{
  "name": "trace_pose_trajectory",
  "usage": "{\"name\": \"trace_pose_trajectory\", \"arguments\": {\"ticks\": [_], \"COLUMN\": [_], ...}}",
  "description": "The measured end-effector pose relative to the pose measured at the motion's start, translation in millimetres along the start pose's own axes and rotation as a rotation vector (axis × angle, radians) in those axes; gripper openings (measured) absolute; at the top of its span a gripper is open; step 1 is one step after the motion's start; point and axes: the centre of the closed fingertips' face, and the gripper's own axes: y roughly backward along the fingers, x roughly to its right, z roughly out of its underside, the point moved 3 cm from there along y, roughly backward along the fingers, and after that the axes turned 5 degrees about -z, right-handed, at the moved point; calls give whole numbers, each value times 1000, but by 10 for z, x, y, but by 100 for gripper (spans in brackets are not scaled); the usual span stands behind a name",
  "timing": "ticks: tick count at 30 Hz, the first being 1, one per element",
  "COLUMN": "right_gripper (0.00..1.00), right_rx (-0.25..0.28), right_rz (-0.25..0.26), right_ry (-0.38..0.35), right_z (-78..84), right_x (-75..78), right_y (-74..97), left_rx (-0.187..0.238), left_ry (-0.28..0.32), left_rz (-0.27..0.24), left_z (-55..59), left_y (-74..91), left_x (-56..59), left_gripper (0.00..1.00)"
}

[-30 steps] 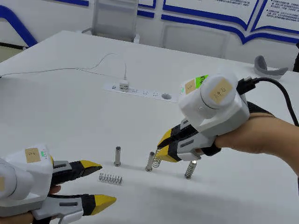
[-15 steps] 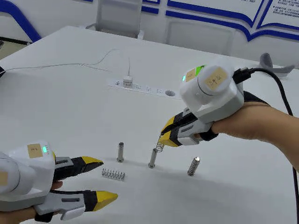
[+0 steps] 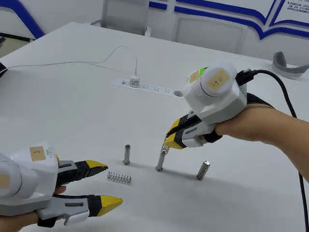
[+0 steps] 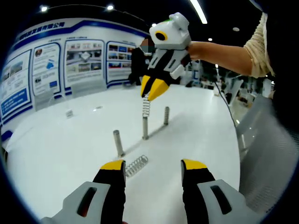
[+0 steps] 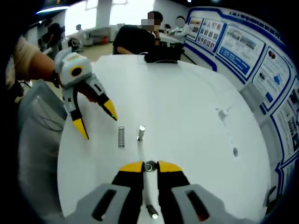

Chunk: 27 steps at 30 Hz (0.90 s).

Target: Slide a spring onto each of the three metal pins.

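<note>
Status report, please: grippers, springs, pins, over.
Right gripper shut on spring, at top of middle pin. Left gripper open by loose spring. Right pin sprung, left pin bare.

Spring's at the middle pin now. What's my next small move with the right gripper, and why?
Probably ease the right gripper straight down: it grips the spring, whose lower end meets the top of the middle pin, so lowering should thread it on.

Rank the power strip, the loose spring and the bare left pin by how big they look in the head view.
1. power strip, longest by far, though farthest away.
2. loose spring and bare left pin: about alike in length, too close to rank.
</note>
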Motion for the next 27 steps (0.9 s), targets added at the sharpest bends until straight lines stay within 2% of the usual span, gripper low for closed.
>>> {"name": "trace_pose_trajectory", "arguments": {"ticks": [10,27], "right_gripper": [12,12], "right_rx": [-13,-64], "right_rz": [-13,-32], "right_ry": [-10,-24], "right_z": [33,178], "right_x": [5,1], "right_y": [-71,-338], "left_rx": [-1,-9], "left_ry": [14,22], "left_rz": [-3,-4], "left_z": [29,62], "left_y": [-1,-4], "left_x": [-17,-21], "left_gripper": [48,47]}}
